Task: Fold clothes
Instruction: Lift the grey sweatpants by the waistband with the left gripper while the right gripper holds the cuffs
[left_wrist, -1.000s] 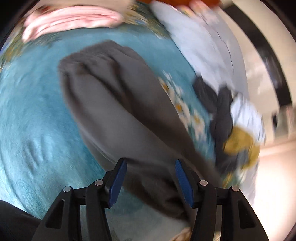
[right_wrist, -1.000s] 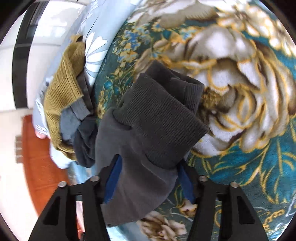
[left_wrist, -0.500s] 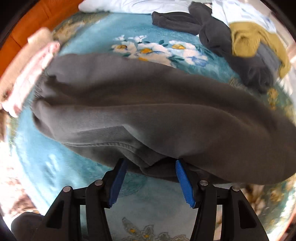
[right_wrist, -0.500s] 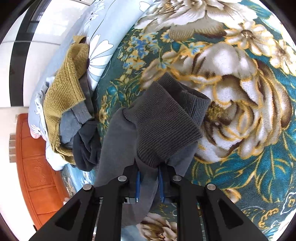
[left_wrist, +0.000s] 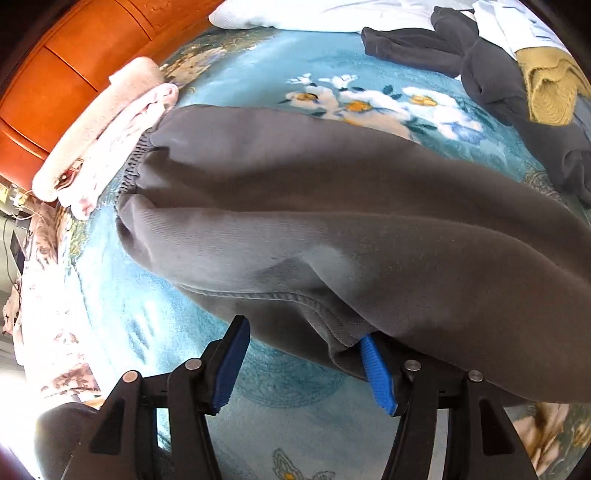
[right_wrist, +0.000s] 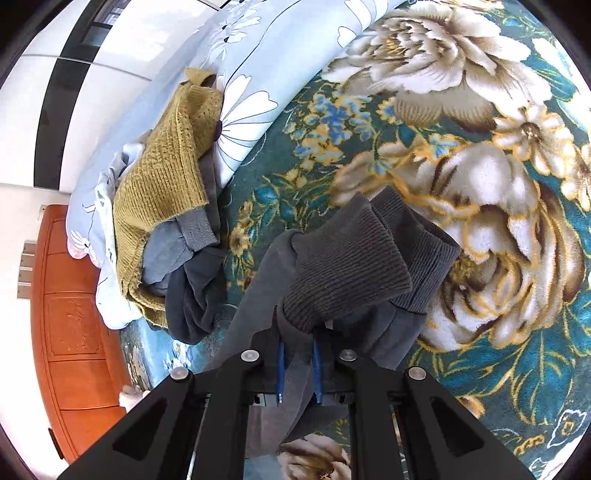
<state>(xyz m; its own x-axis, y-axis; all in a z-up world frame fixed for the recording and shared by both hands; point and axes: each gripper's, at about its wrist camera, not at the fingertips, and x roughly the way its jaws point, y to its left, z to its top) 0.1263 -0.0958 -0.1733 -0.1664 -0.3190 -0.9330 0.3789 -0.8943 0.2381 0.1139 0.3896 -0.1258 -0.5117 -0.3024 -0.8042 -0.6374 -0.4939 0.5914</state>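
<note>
Grey sweatpants (left_wrist: 332, 221) lie spread across the teal floral blanket (left_wrist: 155, 325), waistband toward the left. My left gripper (left_wrist: 304, 363) is open, its blue pads (left_wrist: 231, 365) on either side of the pants' lower seam edge, the right pad partly under the cloth. In the right wrist view my right gripper (right_wrist: 298, 363) is shut on the grey pants just behind their ribbed ankle cuffs (right_wrist: 354, 273), which stick out beyond the jaws over the blanket (right_wrist: 480, 184).
A folded pink garment (left_wrist: 107, 136) lies by the orange wooden headboard (left_wrist: 62, 74). A pile with a mustard knit sweater (right_wrist: 162, 177), dark clothes (left_wrist: 498, 74) and a pale blue floral quilt (right_wrist: 258, 74) sits along the blanket's edge.
My right gripper closed on the pants behind the cuffs. The left view swung so the pants now lie crosswise; the left gripper stayed open at the seam edge.
</note>
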